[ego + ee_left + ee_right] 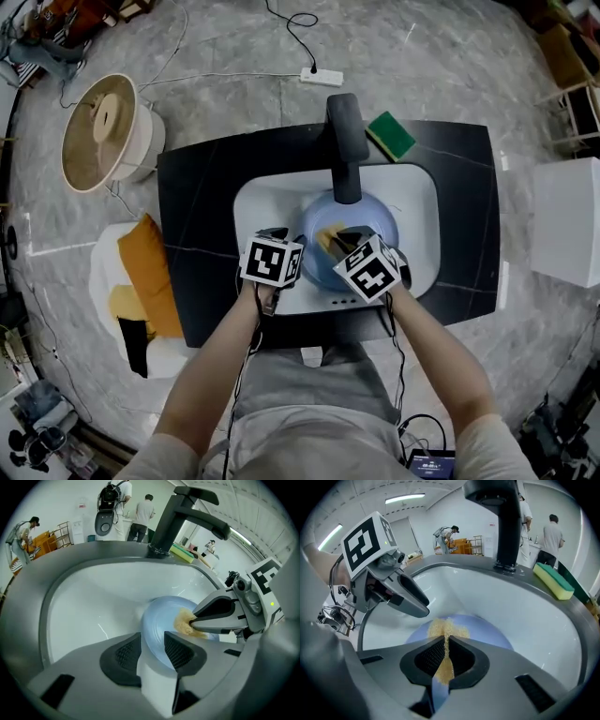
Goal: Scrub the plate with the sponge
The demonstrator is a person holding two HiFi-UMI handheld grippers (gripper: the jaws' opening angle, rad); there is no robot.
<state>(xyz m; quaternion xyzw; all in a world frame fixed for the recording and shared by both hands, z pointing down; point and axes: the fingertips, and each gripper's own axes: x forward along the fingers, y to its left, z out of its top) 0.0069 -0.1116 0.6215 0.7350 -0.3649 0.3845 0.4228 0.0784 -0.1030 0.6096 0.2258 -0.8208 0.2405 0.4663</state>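
My right hand-held gripper (446, 649) pinches the sponge (445, 626) flat, low over the plate (497, 637) in the sink (487, 597); my left hand-held gripper (152, 646) stands open astride its rim; unclamped, the plate may skid under scrubbing, or the thinly pinched sponge may slip free.

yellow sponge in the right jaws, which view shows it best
The right gripper view: the thin yellow sponge is pinched between those jaws, centre frame. The left gripper view shows it side-on; the head view only a sliver.
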